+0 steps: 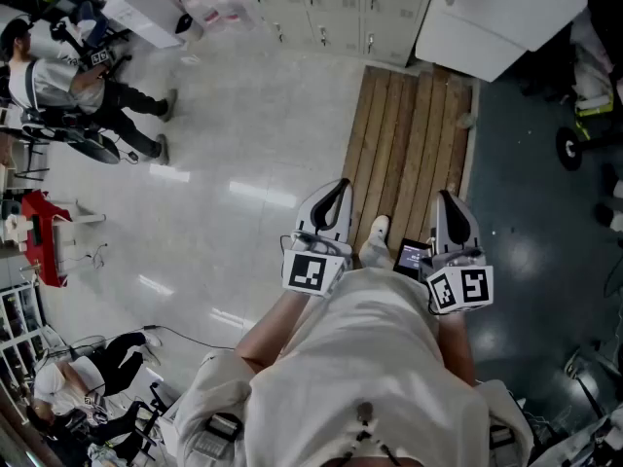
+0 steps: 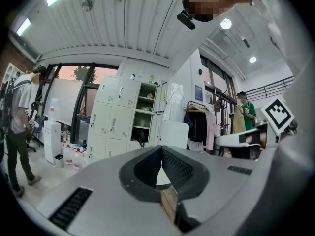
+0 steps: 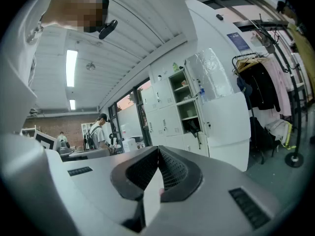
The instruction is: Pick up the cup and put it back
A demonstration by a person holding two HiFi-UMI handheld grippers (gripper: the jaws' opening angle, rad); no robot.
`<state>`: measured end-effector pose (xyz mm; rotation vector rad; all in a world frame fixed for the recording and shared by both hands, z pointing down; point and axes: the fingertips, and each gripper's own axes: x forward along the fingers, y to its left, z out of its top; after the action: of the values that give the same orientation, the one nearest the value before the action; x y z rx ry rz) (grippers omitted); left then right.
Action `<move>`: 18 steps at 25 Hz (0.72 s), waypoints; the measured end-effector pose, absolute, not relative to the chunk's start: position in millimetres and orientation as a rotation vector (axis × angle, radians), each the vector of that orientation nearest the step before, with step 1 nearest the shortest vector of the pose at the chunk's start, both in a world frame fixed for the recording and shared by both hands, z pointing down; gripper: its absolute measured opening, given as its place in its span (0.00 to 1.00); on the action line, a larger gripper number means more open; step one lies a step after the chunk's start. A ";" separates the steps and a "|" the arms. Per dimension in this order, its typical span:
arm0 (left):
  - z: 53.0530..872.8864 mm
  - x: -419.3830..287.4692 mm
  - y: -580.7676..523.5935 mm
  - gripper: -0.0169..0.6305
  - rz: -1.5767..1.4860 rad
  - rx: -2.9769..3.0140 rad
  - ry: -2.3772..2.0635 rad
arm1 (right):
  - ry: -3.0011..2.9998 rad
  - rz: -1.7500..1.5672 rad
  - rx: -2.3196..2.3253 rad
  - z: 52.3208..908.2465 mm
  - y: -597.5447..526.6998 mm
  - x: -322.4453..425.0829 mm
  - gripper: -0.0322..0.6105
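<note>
- Left gripper view shows the left claw closed. Its ribbed pads meet at the tips with nothing between them, and it is held about level, aimed across the room.
- Right gripper view shows the right claw closed as well and just as empty, aimed at much the same side of the room.
- Head view shows both claws held out side by side at the person's waist. Their marker cubes sit against the light shirt, and neither claw is touching anything.
- Just beneath the claws a shoe stands at the near end of a wooden slat platform, with pale glossy floor to its left.
- Farther out are a bank of lockers, a clothes rail and another person standing well apart.
- The cup appears in none of the three views, and neither does any worktop that might carry it, so its place cannot be told.
- As a judgement, no part of the task is in hand. Both claws are shut on nothing and no cup is within reach, so either every step is still left or the cup is already back. The views cannot say which.
</note>
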<state>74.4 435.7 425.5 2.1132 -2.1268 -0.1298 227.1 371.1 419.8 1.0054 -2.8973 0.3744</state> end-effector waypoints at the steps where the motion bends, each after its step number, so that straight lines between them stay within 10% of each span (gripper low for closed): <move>1: 427.9 62.9 444.2 0.04 -0.111 2.108 -2.133 | -2.898 0.380 1.004 419.0 381.5 217.6 0.09; 18: 423.9 9.3 528.5 0.04 -0.097 2.186 -2.108 | -2.887 0.345 1.032 413.0 477.7 160.3 0.09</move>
<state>9.3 528.5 423.9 2.1863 -2.1076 -0.0967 160.3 477.7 413.0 1.0322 -2.8869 0.3454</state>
